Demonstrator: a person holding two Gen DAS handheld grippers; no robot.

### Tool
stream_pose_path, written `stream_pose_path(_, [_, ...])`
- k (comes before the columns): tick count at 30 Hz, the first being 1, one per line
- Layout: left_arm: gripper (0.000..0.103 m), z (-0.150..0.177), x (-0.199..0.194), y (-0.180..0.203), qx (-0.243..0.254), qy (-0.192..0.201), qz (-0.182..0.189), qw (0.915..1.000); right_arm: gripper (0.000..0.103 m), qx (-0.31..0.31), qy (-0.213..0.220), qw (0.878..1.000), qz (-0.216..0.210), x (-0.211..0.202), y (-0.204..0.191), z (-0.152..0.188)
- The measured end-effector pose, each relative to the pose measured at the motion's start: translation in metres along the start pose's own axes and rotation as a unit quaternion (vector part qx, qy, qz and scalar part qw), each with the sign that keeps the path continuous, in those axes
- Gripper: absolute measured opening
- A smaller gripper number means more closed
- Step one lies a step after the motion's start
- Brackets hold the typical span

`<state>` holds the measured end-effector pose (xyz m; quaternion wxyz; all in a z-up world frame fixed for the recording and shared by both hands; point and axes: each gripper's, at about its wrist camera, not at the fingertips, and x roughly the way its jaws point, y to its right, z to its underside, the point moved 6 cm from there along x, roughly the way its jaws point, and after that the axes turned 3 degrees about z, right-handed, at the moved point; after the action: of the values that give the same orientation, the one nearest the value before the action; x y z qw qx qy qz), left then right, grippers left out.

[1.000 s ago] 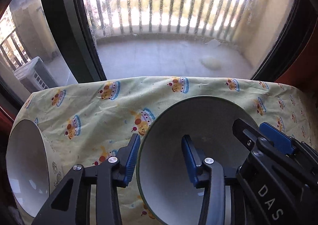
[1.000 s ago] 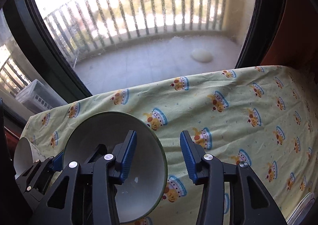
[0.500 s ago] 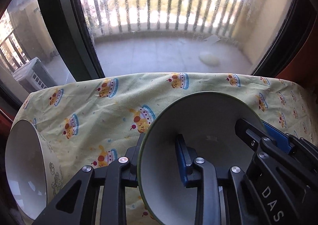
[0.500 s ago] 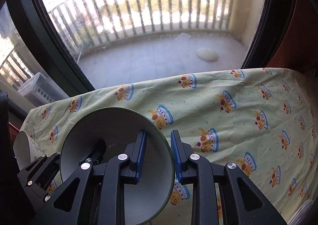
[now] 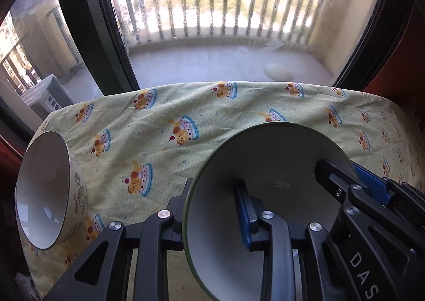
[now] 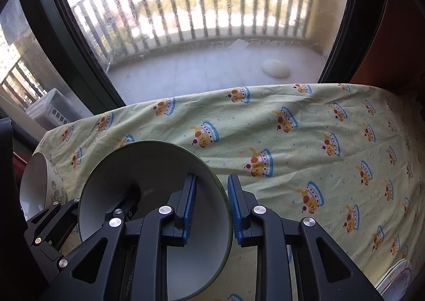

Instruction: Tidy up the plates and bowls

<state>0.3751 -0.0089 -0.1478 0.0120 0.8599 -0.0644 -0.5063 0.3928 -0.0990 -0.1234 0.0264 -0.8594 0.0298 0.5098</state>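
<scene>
Both jaws closed onto green-rimmed bowl (image 5: 268, 168) rim, opp. sides.

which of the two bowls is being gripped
The green-rimmed bowl: the left gripper and right gripper each clamp its rim. The flower-patterned bowl sits untouched beside it.

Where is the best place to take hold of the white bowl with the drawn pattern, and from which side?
Grip the white patterned bowl at its thin rim, one finger inside and one outside, as both claws already hold the green-rimmed bowl. It stands upright on the tablecloth with its mouth open upward, so come from above, probably at the rim section nearest the left claw.
</scene>
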Motion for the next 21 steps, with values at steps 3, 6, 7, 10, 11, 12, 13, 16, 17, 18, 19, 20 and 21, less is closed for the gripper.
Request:
stream_pose_path(3, [0.028, 0.011, -0.007, 0.003, -0.005, -0.004, -0.001, 1.0, 0.028, -0.001, -0.005, 1.0, -0.003, -0.007, 0.003, 0.01])
stream_pose_path(6, [0.028, 0.023, -0.015, 0.006, -0.011, -0.007, -0.003, 0.9999, 0.028, -0.002, -0.01, 1.0, -0.005, -0.015, 0.006, 0.021])
stream_pose_path(7, [0.028, 0.027, -0.017, 0.007, -0.015, -0.009, -0.001, 0.9998, 0.028, -0.001, -0.011, 1.0, -0.007, -0.018, 0.007, 0.024])
stream_pose_path(10, [0.028, 0.037, -0.025, 0.01, -0.019, -0.011, -0.002, 0.9998, 0.028, -0.001, -0.014, 1.0, -0.01, -0.025, 0.011, 0.034])
stream_pose_path(11, [0.028, 0.039, -0.029, 0.012, -0.021, -0.01, -0.003, 0.9997, 0.028, -0.002, -0.015, 1.0, -0.011, -0.028, 0.012, 0.037])
stream_pose_path(12, [0.028, 0.041, -0.033, 0.014, -0.021, -0.008, -0.003, 0.9997, 0.028, -0.001, -0.017, 1.0, -0.013, -0.031, 0.014, 0.04])
stream_pose_path(13, [0.028, 0.043, -0.037, 0.016, -0.022, -0.006, -0.003, 0.9997, 0.028, -0.001, -0.018, 1.0, -0.014, -0.034, 0.015, 0.042])
stream_pose_path(16, [0.028, 0.046, -0.051, 0.022, -0.024, 0.004, -0.002, 0.9997, 0.028, -0.007, -0.011, 1.0, -0.014, -0.049, 0.019, 0.046])
stream_pose_path(17, [0.028, 0.046, -0.056, 0.025, -0.025, 0.007, -0.002, 0.9997, 0.028, -0.009, -0.008, 1.0, -0.014, -0.054, 0.02, 0.046])
stream_pose_path(18, [0.028, 0.046, -0.062, 0.027, -0.025, 0.012, -0.003, 0.9996, 0.028, -0.01, -0.005, 1.0, -0.015, -0.06, 0.022, 0.046])
stream_pose_path(19, [0.028, 0.046, -0.068, 0.029, -0.025, 0.017, -0.004, 0.9995, 0.028, -0.01, -0.002, 1.0, -0.016, -0.065, 0.024, 0.046])
stream_pose_path(20, [0.028, 0.047, -0.074, 0.031, -0.026, 0.022, -0.006, 0.9994, 0.028, -0.011, 0.002, 1.0, -0.018, -0.071, 0.026, 0.046])
stream_pose_path(21, [0.028, 0.047, -0.08, 0.033, -0.027, 0.026, -0.008, 0.9992, 0.028, -0.012, 0.007, 1.0, -0.019, -0.077, 0.027, 0.046])
